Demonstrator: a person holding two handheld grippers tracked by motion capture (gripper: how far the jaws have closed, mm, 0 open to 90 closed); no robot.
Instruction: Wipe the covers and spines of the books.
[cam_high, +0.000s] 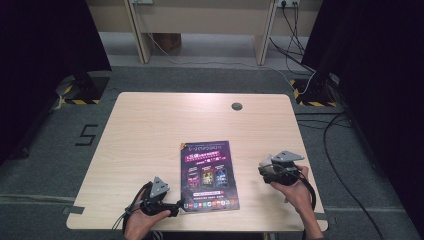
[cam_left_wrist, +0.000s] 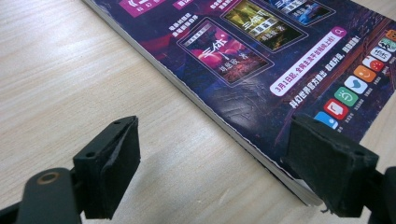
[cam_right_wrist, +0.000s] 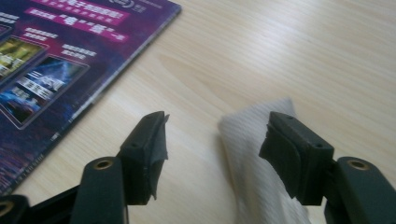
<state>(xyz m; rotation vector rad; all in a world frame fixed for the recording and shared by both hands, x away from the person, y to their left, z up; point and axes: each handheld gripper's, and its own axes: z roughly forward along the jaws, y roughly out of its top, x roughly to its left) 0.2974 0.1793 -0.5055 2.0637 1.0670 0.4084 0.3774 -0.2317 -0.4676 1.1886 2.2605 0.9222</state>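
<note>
Both grippers low, jaws spread: left gripper (cam_left_wrist: 212, 170) straddling magazine (cam_left_wrist: 261, 60) corner, right gripper (cam_right_wrist: 212, 154) over tissue (cam_right_wrist: 254, 158).

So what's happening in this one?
A person at a light wooden table holds a hand-held gripper in each hand, either side of a purple magazine lying flat. The left hand-held gripper is open and low at the magazine's near corner, one jaw over the cover and the other over bare wood, nothing gripped yet. The right hand-held gripper is open too, beside the magazine, with a strip of white ribbed paper lying between its jaws.
</note>
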